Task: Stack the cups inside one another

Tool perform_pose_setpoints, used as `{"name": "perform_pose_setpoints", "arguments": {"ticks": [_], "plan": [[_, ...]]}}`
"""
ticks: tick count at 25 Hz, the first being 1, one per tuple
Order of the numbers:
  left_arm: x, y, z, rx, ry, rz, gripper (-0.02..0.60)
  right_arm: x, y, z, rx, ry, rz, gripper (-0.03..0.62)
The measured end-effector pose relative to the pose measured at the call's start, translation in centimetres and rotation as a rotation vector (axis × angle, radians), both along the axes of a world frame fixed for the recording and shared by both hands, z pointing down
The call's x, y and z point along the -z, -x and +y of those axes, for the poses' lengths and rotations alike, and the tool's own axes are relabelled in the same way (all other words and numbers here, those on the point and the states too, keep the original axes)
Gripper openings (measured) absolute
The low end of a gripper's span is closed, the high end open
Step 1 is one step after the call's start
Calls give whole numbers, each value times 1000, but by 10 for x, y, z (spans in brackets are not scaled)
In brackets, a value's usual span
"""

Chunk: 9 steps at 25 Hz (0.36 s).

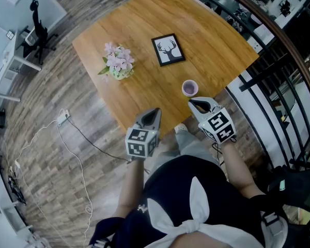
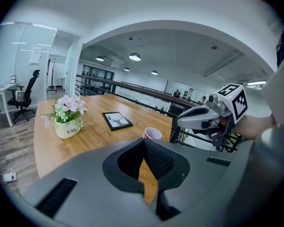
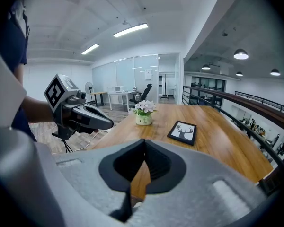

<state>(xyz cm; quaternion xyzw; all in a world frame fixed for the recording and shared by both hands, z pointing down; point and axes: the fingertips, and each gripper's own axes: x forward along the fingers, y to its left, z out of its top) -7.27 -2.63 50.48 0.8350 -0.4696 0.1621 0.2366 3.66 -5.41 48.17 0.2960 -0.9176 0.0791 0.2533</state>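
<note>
One pink cup (image 1: 190,88) stands upright near the front edge of the wooden table (image 1: 144,45); in the left gripper view the cup (image 2: 152,134) shows just beyond the jaws. No second cup is visible. My left gripper (image 1: 155,110) hovers at the table's near edge, left of the cup, jaws closed together with nothing between them (image 2: 143,142). My right gripper (image 1: 197,104) sits just in front of the cup, shut and empty (image 3: 144,142). The right gripper view does not show the cup. Each gripper sees the other beside it.
A pot of pink flowers (image 1: 118,64) stands at the table's left. A framed deer picture (image 1: 168,49) lies flat in the middle. A black railing (image 1: 279,71) runs along the right. A cable (image 1: 72,138) trails on the wooden floor at left.
</note>
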Motion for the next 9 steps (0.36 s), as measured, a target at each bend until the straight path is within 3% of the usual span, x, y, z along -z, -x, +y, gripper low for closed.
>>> {"name": "perform_pose_setpoints", "arguments": {"ticks": [9], "plan": [[26, -17, 34, -6, -63, 49, 17, -10, 1, 40, 5, 24, -16, -3]]}}
